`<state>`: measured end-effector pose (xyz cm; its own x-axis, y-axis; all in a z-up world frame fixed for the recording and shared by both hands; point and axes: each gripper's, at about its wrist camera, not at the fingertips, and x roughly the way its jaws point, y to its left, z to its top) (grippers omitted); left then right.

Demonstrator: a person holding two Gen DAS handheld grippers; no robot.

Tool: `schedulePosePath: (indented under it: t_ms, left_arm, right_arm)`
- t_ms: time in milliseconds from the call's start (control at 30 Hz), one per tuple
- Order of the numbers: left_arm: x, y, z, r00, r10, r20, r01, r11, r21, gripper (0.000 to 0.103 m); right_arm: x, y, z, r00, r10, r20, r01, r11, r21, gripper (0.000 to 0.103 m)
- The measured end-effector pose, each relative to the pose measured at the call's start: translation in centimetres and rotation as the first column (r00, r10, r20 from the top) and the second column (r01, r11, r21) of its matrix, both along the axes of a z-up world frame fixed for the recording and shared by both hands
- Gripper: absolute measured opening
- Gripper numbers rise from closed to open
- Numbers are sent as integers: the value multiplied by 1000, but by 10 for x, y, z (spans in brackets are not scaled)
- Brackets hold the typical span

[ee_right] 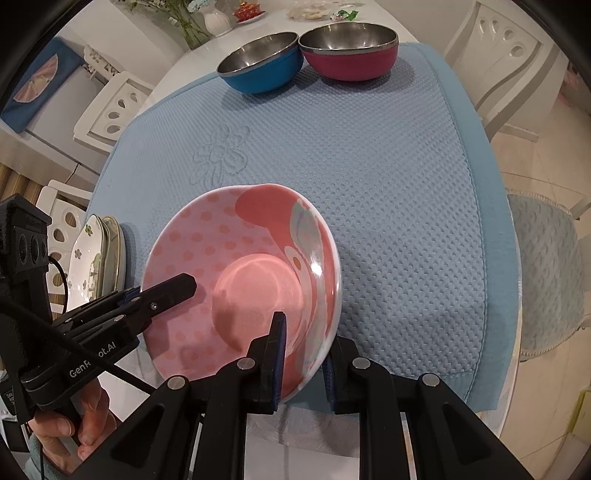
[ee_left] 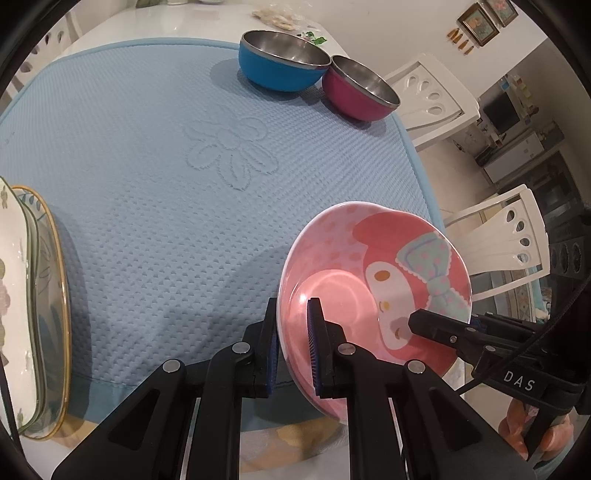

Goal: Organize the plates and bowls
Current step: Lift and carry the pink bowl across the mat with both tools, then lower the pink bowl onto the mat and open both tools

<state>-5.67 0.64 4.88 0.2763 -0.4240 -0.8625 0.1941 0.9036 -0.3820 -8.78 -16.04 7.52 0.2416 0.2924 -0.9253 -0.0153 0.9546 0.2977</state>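
Bench (ee_left: 110, 22) is white, w/ a big light-blue quilted mat (ee_left: 147, 184) over most of it, flower stitched near its middle.

Pink bowl (ee_left: 373, 280) w/ a cartoon print inside is up off the mat, tilted, at the near edge of the bench, right of centre in my left view, left of centre in my right view (ee_right: 240, 280). Both my tongs have it.

Stack of plates (ee_left: 33, 310) sits at the left edge of the mat, near side: white flowered one on top, gold-rimmed one under. Seen small from the right wrist too (ee_right: 99, 258).

Blue bowl (ee_left: 282, 61) & magenta bowl (ee_left: 360, 88), both steel inside, stand at the far end of the mat, rims touching or just about; can't tell which. Blue is on the left, magenta on the right.

Left tongs (ee_left: 293, 347): pinched narrow on the pink bowl's left rim, one pad inside, one outside. From the right wrist they show at the left (ee_right: 184, 288), one finger lying in the bowl.

Right tongs (ee_right: 304, 354): also pinched narrow on the bowl's near-right rim, wall btwn the pads. From the left wrist they come in from the right (ee_left: 424, 325).

My hand (ee_right: 66, 424) grips the left handle.
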Motion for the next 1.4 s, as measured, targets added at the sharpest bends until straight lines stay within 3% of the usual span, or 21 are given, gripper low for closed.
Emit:
schedulePosePath:
  t_ms: [667,1000,1267,1367,1400]
  left_arm:
    - [1,12,17,1000,17,26,-16,1000,-14,12]
    - [12,13,45,995,16,93,-14,1000,-19,12]
    - [54,15,77,985,9,174,-7,1000,-13,12]
    - [80,13,90,977,5,214,-5,1000,-1,12]
    - [91,12,93,975,7,223,-6,1000,-2,13]
  right_arm:
    - [-6,-14,10,998,-51,-29,54,993,104,17]
    - [-9,-25,31,999,-44,-4,44,992,120,17]
    - [23,-35,83,984,-78,157,55,988,147,18]
    - [49,-29,94,970,-98,220,74,991,113,28]
    - [60,-26,96,965,-102,242,78,991,107,39]
